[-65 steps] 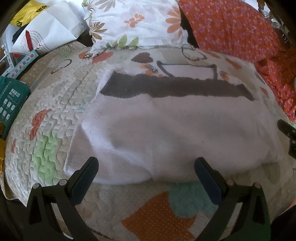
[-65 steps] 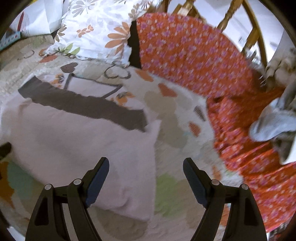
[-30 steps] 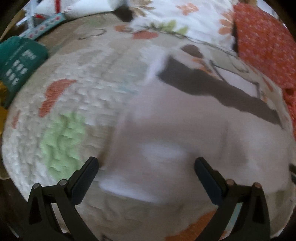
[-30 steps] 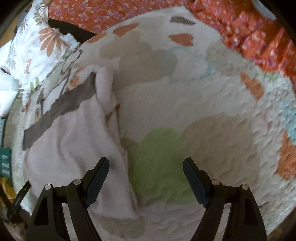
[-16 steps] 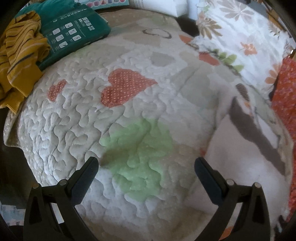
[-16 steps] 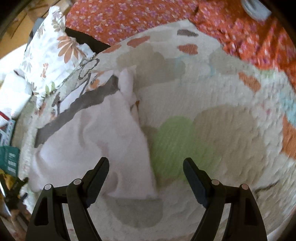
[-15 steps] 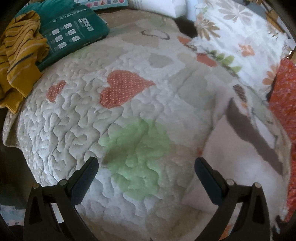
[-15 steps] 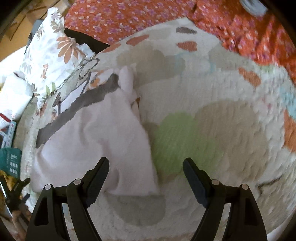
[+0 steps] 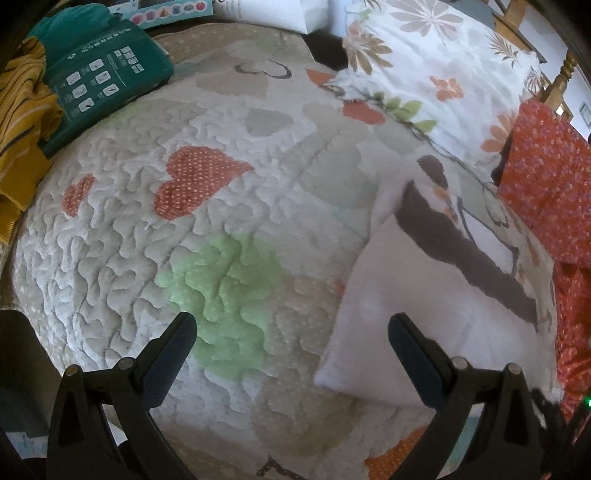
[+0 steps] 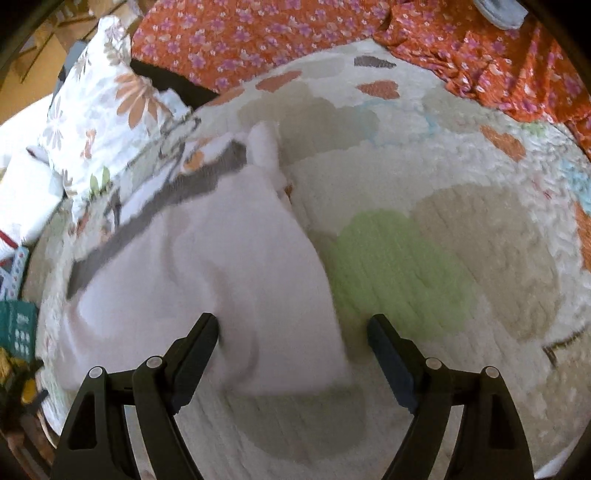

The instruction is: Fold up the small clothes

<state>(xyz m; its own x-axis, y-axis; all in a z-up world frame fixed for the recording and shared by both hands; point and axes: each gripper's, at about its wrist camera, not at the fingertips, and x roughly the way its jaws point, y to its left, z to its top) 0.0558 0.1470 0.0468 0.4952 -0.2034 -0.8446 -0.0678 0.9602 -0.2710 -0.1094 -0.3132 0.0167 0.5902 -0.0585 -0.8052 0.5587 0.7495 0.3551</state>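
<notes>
On the quilted bedspread (image 9: 122, 258), patterned with hearts, one white garment (image 10: 207, 280) with a single dark grey band lies flat, toward the right of the left wrist view. The left gripper (image 9: 291, 345) hangs released over bare quilt, its right finger above the garment's near corner, nothing between the jaws. The right gripper (image 10: 293, 341) also stands spread; its jaws have just been closing slightly, with the garment's near edge lying between them, not pinched. Beyond lie one floral pillow (image 9: 436, 62), one orange flowered cloth (image 10: 295, 33), one green package (image 9: 99, 81) and one mustard striped garment (image 9: 20, 110).
</notes>
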